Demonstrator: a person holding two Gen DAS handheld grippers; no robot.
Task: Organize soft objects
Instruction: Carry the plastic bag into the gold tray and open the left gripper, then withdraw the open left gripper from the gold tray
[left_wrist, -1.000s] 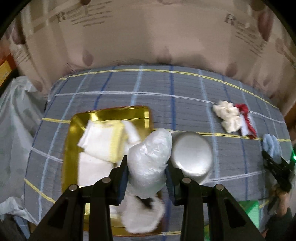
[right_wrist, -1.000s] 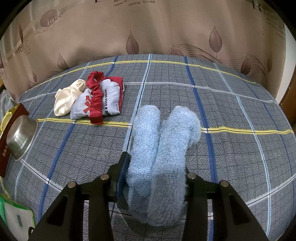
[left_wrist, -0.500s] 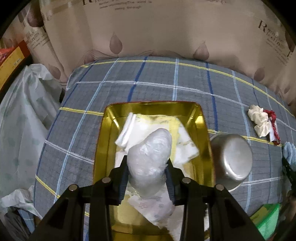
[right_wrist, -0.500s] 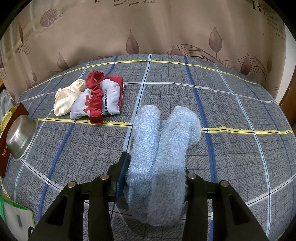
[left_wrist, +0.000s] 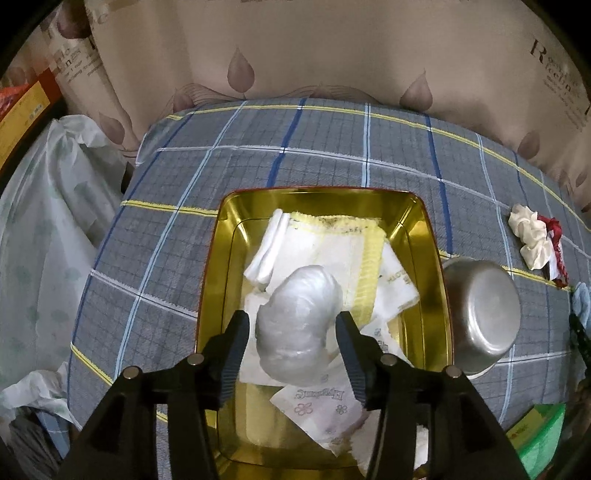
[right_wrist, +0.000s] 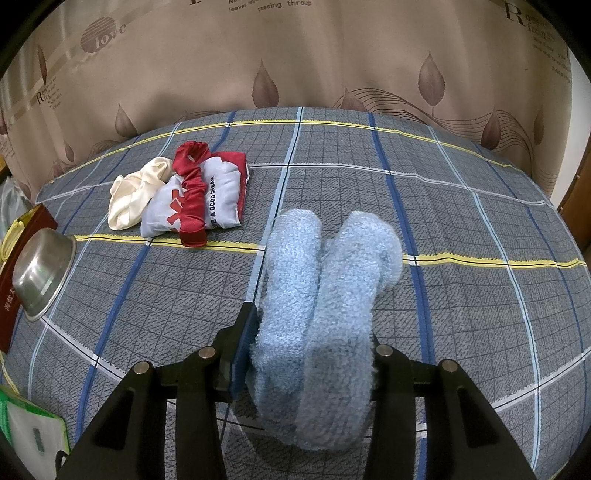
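1. Since a second ago, the left gripper (left_wrist: 293, 334) has carried the white plastic-wrapped bundle (left_wrist: 297, 325) from beside the upturned steel bowl (left_wrist: 482, 315) to over the gold metal tray (left_wrist: 216, 266).
2. Its jaws have just been opening — they now stand apart with the bundle between them, a narrow gap showing on either side.
3. That bundle sits on the folded white and yellow cloths (left_wrist: 343, 247) and printed packets already in the tray.
4. Over on the right, nothing has shifted — the right gripper (right_wrist: 310, 350) pinches the folded light-blue fluffy towel (right_wrist: 325, 295), whose two lobes rest on the grey plaid sheet (right_wrist: 480, 229).
5. Beyond it lie a cream fabric scrunchie (right_wrist: 135, 192), a red scrunchie (right_wrist: 192, 195) and a white-and-red printed pouch (right_wrist: 221, 192), bunched together and touching.
6. Steel bowl and tray edge show at the far left of the right wrist view.
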